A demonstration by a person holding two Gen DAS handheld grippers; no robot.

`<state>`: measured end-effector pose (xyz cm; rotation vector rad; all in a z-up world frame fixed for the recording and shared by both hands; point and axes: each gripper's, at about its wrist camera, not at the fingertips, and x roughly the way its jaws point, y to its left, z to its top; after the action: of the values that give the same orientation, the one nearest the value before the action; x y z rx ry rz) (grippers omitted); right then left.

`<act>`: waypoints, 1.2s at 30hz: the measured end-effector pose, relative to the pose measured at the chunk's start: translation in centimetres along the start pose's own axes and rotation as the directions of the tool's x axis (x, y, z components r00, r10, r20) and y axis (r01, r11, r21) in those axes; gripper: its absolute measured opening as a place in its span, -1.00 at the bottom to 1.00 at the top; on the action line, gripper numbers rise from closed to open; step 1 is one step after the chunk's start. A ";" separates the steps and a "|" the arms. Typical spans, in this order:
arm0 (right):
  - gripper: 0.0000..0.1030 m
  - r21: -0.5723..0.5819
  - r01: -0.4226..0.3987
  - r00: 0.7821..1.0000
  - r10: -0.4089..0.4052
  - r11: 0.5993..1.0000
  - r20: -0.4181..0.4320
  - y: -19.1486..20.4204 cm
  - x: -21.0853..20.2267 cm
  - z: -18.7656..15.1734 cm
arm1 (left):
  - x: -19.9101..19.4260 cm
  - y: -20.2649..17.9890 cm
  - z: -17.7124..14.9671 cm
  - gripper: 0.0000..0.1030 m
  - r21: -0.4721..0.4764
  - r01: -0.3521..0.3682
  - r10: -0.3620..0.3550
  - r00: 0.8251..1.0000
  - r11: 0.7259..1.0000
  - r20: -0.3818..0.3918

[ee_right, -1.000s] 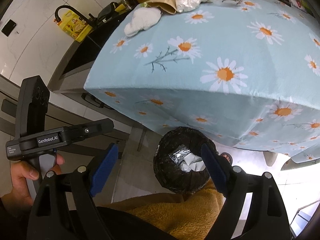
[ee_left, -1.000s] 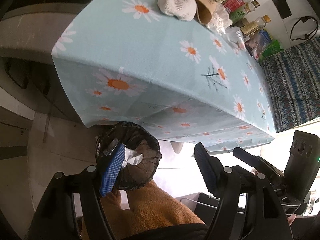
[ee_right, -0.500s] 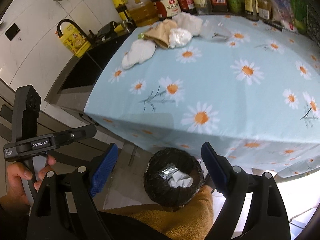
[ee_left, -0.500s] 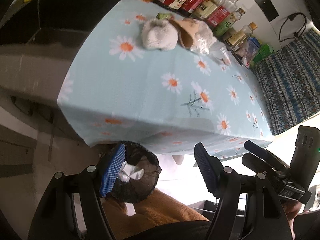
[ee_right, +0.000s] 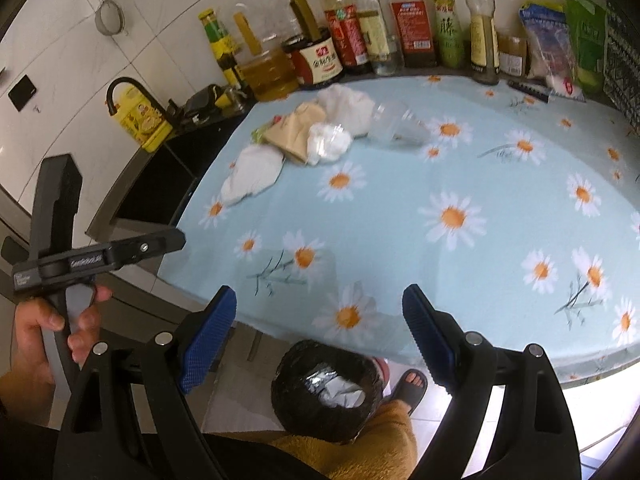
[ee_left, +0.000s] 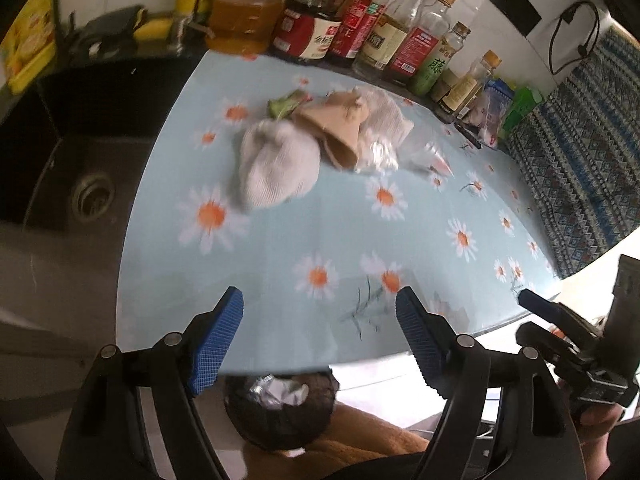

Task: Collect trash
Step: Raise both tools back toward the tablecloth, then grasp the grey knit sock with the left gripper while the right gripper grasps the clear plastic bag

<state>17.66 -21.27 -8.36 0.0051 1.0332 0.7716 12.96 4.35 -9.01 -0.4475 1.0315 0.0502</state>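
The left gripper [ee_left: 320, 336] stood wide, with nothing between its blue pads; its jaws had just been opening further. The right gripper [ee_right: 318, 334] also stood wide and empty. Both pointed down over the near edge of the table [ee_right: 500, 184], which was covered with a light blue cloth printed with daisies.

The bin [ee_right: 326, 396], lined with a black bag, stood on the floor below the near edge of the table, just beside a leg in orange fleece [ee_right: 372, 440]. It held crumpled foil and white paper [ee_right: 340, 394]. A foot in a dark sandal [ee_right: 408, 384] was visible beside the bin.

The remaining trash lay in a cluster toward the far left corner of the table:
- a white cloth bundle [ee_left: 276, 164], nearest the left edge;
- a tan paper cone [ee_left: 336, 128], touching the bundle behind it;
- a crumpled white wad [ee_right: 328, 144], against the cone;
- a second white cloth [ee_right: 348, 106], behind the wad;
- a clear plastic cup [ee_right: 398, 128], lying on its side to the right of the cluster;
- a green scrap [ee_left: 286, 106], at the far side of the cluster.

A row of bottles [ee_right: 360, 32] stood along the far edge of the table. A dark sink [ee_left: 88, 168] lay beyond the left edge. In the right wrist view, a hand [ee_right: 44, 340] gripped the handle of the left gripper.
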 end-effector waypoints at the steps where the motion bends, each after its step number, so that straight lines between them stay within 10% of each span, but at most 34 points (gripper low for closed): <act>1: 0.64 -0.001 0.003 1.000 -0.003 1.000 0.007 -0.3 -0.1 0.4 | 0.5 -0.3 0.9 0.57 0.021 -0.010 0.010 1.000 1.000 -0.002; 26: 0.64 0.025 0.022 1.000 -0.022 0.999 -0.010 -5.8 0.3 4.8 | 11.8 0.6 10.6 0.56 0.138 -0.264 0.278 0.956 0.955 -0.098; 36: 0.64 -0.001 0.019 1.000 -0.019 1.000 -0.020 -6.4 1.1 6.2 | 12.5 0.4 10.8 -0.11 0.158 -0.248 0.265 0.960 0.956 -0.096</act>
<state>26.42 -23.26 -8.07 -0.0127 1.0501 0.7566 28.23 6.74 -14.99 -0.1837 1.1949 0.1822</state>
